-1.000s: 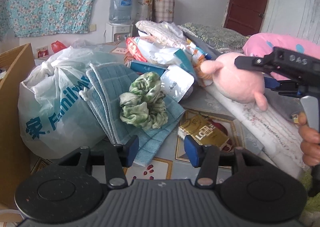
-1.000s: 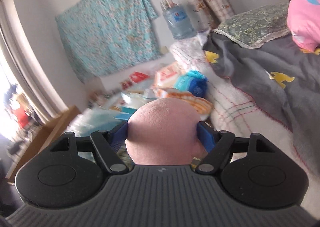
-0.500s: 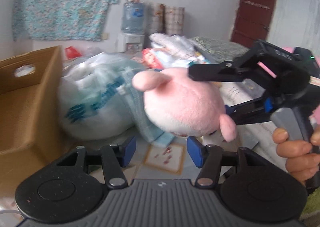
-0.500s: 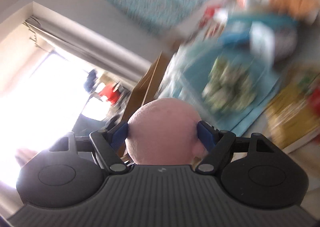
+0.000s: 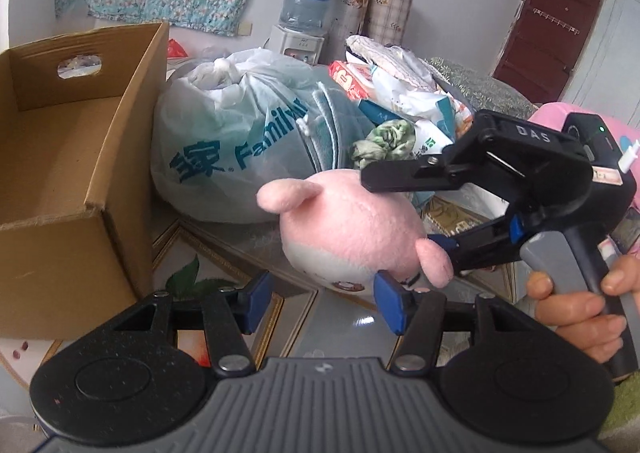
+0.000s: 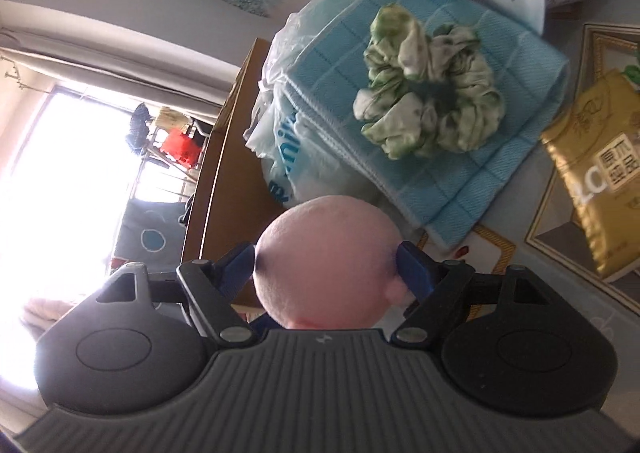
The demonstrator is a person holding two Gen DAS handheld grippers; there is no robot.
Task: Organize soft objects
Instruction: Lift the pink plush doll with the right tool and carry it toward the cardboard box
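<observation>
pink plush toy (image 5: 352,229) now beside box (image 5: 80,157)

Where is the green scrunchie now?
In the right wrist view the green scrunchie lies upper right, on the folded blue cloth, beside the plastic bag.

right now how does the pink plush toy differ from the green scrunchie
The pink plush toy is a smooth, rounded body with stubby ears; the green scrunchie is a crumpled ring of mottled fabric. The plush toy sits in the air between the pads of the right claw, whose jaws are opening, while the scrunchie lies untouched on a folded blue cloth. The plush toy looks the bulkier of the two. Both are soft fabric things.
</observation>
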